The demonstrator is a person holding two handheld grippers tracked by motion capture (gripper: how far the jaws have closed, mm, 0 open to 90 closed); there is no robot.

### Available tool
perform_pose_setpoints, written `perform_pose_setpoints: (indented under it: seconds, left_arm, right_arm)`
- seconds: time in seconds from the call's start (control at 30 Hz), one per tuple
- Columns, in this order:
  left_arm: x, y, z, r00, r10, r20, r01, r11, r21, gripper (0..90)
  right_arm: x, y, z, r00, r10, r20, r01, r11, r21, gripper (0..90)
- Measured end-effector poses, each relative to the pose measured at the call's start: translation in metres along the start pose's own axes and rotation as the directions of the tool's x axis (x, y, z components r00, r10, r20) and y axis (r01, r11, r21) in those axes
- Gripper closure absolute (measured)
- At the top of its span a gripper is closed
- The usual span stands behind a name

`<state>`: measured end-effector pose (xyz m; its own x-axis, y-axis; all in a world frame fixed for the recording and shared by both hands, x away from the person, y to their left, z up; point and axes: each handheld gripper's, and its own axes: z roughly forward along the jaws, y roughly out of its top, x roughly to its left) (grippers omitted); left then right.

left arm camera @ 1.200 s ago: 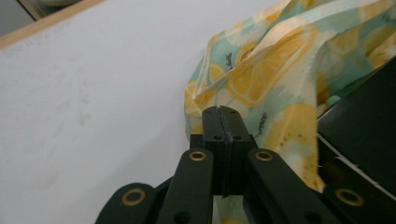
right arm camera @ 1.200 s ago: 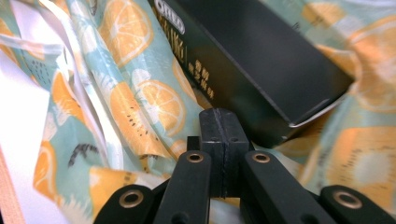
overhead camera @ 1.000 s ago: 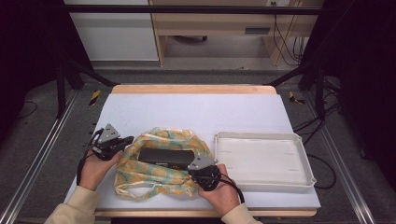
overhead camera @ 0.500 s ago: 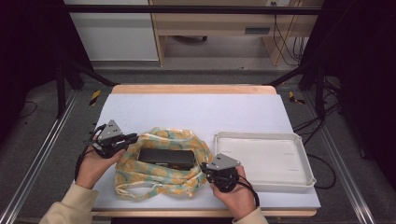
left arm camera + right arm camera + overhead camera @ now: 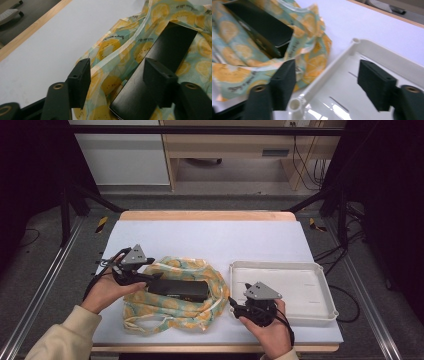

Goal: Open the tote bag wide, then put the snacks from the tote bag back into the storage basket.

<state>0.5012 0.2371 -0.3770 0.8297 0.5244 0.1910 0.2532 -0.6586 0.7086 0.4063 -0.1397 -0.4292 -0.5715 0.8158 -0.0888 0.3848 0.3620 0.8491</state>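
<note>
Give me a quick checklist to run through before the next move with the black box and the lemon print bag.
1. Left claw open, after just opening, nothing pinched: ok.
2. Right claw open, also just opened, nothing pinched: ok.
3. Flat black rectangular box lying on the crumpled lemon-print plastic bag, top face exposed: ok.
4. Box fully free of the bag folds: cannot tell, since the bag rises around its edges.
5. White plastic tray sitting flat on the white table mat, inside empty: ok.
6. Bag clear of the tray rim: cannot tell, they lie very close together.
</note>
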Motion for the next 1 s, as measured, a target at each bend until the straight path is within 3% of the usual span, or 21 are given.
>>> perform_pose_setpoints:
  seconds: [0.1,0.17,0.27,0.47,0.5,0.6,0.7,0.9,1.0]
  left_arm:
    - [0.0,0.008,0.002,0.9987,0.038,0.033,-0.039,0.9988,0.03,26.7]
    - [0.0,0.013,0.001,0.9979,0.059,0.027,-0.06,0.9974,0.039,24.2]
    - [0.001,0.021,0.001,0.9948,0.083,0.059,-0.085,0.9954,0.044,19.1]
    - [-0.003,0.033,-0.002,0.9817,0.17,0.086,-0.176,0.9817,0.073,17.2]
    - [-0.003,0.034,-0.001,0.9795,0.177,0.095,-0.186,0.9789,0.085,18.5]
    - [-0.004,0.037,0.003,0.9673,0.225,0.117,-0.241,0.9602,0.142,20.0]
    - [-0.005,0.039,0.006,0.9551,0.258,0.146,-0.28,0.9468,0.159,22.6]
    - [-0.003,0.042,0.011,0.9476,0.262,0.182,-0.294,0.9389,0.179,26.4]
    - [-0.003,0.042,0.014,0.9367,0.277,0.214,-0.319,0.9276,0.195,29.7]
  right_arm:
    - [-0.006,-0.002,-0.002,0.9997,0.006,0.023,-0.007,1.0,0.002,20.3]
    - [-0.009,-0.003,-0.004,0.9994,0.011,0.032,-0.011,0.9999,-0.002,16.8]
    - [-0.014,-0.005,-0.008,0.9987,0.02,0.047,-0.02,0.9998,-0.007,10.8]
    - [-0.022,-0.013,-0.013,0.9979,0.046,0.045,-0.046,0.999,-0.003,9.0]
    - [-0.023,-0.014,-0.013,0.9981,0.046,0.041,-0.047,0.9989,0.002,9.1]
    - [-0.024,-0.016,-0.013,0.9977,0.052,0.044,-0.053,0.9985,0.015,9.1]
    - [-0.026,-0.016,-0.014,0.997,0.056,0.053,-0.057,0.9983,0.009,9.1]
    - [-0.029,-0.018,-0.016,0.9956,0.069,0.064,-0.07,0.9973,0.022,8.4]
    - [-0.03,-0.02,-0.018,0.996,0.065,0.061,-0.066,0.9977,0.017,8.3]
